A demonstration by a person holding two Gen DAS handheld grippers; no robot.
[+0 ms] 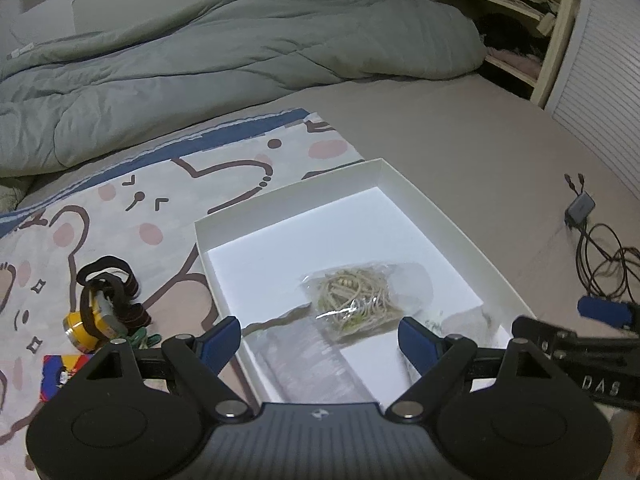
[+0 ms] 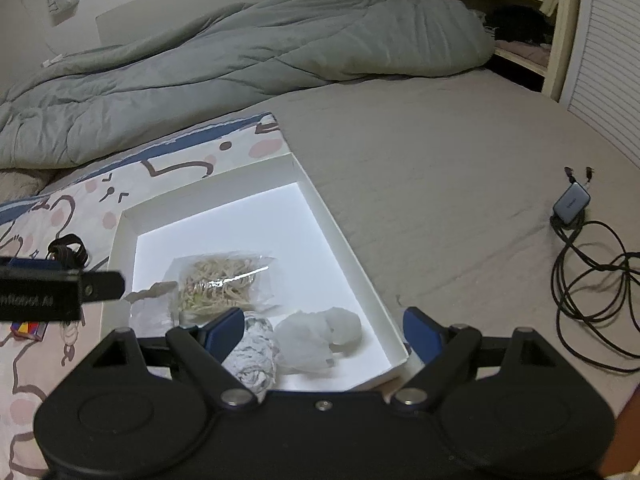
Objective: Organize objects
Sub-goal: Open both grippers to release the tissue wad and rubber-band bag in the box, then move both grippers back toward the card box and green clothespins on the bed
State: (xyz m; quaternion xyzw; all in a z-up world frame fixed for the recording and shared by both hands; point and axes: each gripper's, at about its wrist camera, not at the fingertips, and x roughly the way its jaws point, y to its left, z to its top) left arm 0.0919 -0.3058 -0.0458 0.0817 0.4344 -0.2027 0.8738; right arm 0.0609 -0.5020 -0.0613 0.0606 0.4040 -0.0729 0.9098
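**Both grippers wide and empty over the near end of the white box**

The left gripper (image 1: 320, 340) hangs over the near left rim of the white box (image 1: 440, 216), blue fingers spread wide with nothing between them. Straight ahead of its fingertips lies the clear bag of rubber bands (image 1: 356, 296) on the box floor, and a ribbed clear plastic piece (image 1: 312, 360) sits right under the jaws. Beyond the bag the floor of the box runs bare to the far wall, so there is plenty of room ahead.

Off to this gripper's left, outside the box rim on the cartoon-print blanket (image 1: 132, 200), sit a yellow headlamp with a dark strap (image 1: 100, 312), a green clip (image 1: 140, 338) touching it on the near side, and a small colourful card (image 1: 60, 372) nearer still.

Now the right gripper (image 2: 324, 332): fingers equally far apart, gripping nothing, straddling the near right corner of the box (image 2: 352, 268). Its left finger is over a rolled white patterned cloth (image 2: 256, 352), with a crumpled translucent white bag (image 2: 320, 336) just beside it, between the fingers. The bag of rubber bands (image 2: 224, 280) lies ahead and left.

Right of the box edge the plain grey sheet (image 2: 440, 160) stretches open, until a small grey adapter with a coiled black cable (image 2: 572, 204) far out right. A rumpled grey-green duvet (image 2: 240, 68) closes off the far side.
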